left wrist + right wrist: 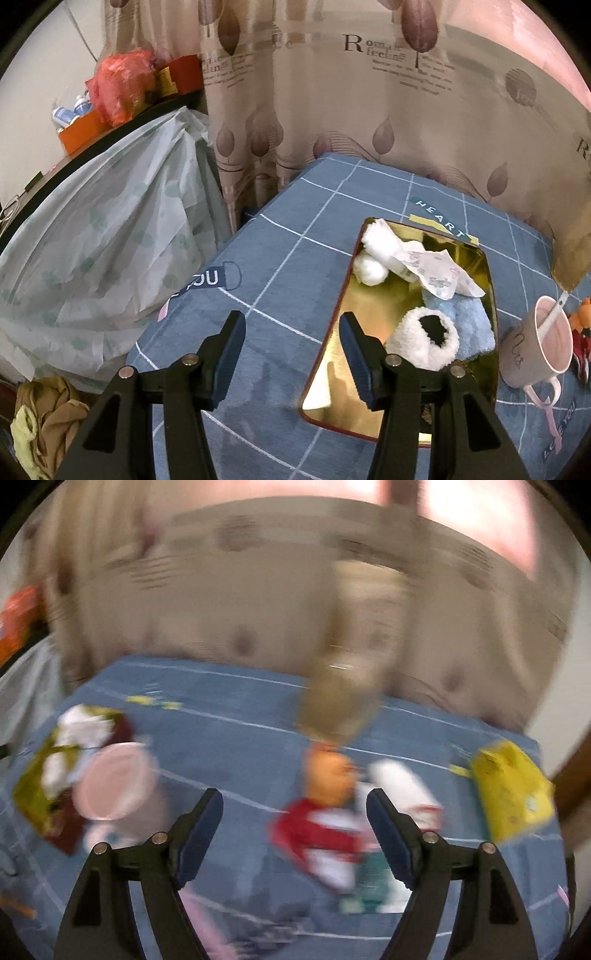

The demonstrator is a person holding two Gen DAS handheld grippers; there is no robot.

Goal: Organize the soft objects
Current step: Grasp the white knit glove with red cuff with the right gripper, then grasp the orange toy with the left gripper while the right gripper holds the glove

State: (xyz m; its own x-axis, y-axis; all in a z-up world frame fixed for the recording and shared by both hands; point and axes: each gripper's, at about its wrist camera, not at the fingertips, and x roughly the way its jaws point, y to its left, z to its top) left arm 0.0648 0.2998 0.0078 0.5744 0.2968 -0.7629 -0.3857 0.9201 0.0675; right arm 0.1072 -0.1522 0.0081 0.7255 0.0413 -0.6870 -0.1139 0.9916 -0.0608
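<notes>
The gold tray (332, 373) collects the soft items—white fluffy sock (424, 343), blue cloth (469, 321)—while the left gripper (291, 354) hovers wide and empty at its edge, and the right gripper (295, 834), spread and empty, faces the red-and-orange plush (325, 812).

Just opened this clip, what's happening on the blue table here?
A person is tidying soft things into a gold tray on the blue checked tablecloth. The tray already holds cotton balls, a printed tissue, a blue cloth and a fluffy white piece. The left hand-held gripper is open and empty above the tray's near edge. The right hand-held gripper, also open and empty, is over an orange and red soft toy; that view is blurred.
</notes>
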